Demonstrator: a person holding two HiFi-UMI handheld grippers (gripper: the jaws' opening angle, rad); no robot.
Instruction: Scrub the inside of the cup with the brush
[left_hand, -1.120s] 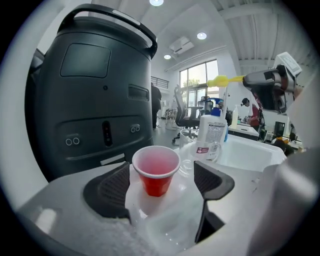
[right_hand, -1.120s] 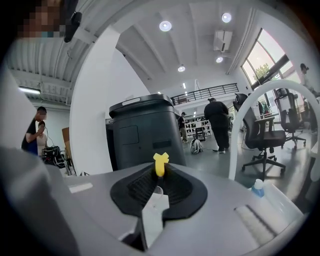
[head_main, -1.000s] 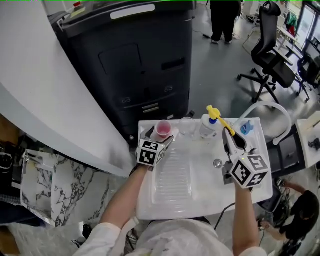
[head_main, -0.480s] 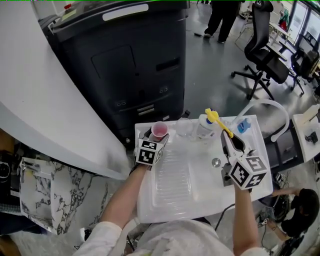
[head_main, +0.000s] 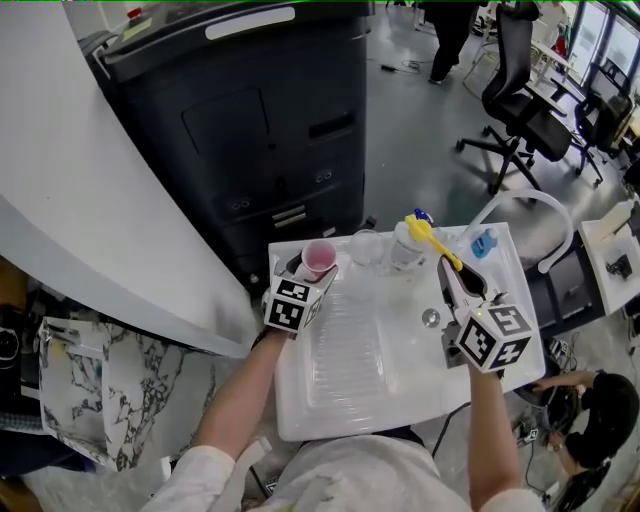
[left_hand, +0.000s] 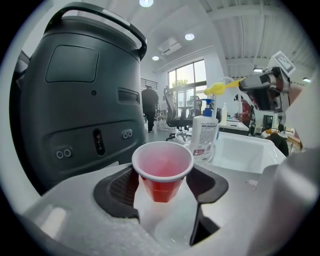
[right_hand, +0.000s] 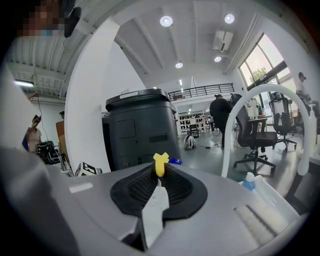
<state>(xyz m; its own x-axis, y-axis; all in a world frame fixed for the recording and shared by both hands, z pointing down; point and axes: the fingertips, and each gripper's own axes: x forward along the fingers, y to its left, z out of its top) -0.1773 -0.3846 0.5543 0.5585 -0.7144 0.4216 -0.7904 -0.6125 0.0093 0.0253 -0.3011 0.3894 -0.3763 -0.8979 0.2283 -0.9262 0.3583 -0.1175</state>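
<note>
- Left gripper (left_hand: 163, 186): the jaws have just been closing with the red plastic cup (left_hand: 161, 167) between them. The pads now sit against the cup wall on either side, just under the rim.
- The cup is upright, mouth up, at the back left corner of the white sink unit (head_main: 345, 405). Its inside looks pink.
- Right gripper (right_hand: 159, 176): the jaws are together, clamped on the yellow brush (head_main: 432, 238). The brush sticks out beyond the fingertips toward the back of the unit, and its far end is above the pump bottle (head_main: 404, 250).
- The brush and the cup are well apart. A clear tumbler (head_main: 366, 246) and the pump bottle stand between them along the back edge.
- The right gripper is over the basin side, near the drain (head_main: 430, 318).
- An arched white tap (head_main: 520, 205) rises at the back right.
- A large dark grey machine (head_main: 260, 130) stands directly behind the unit.
</note>
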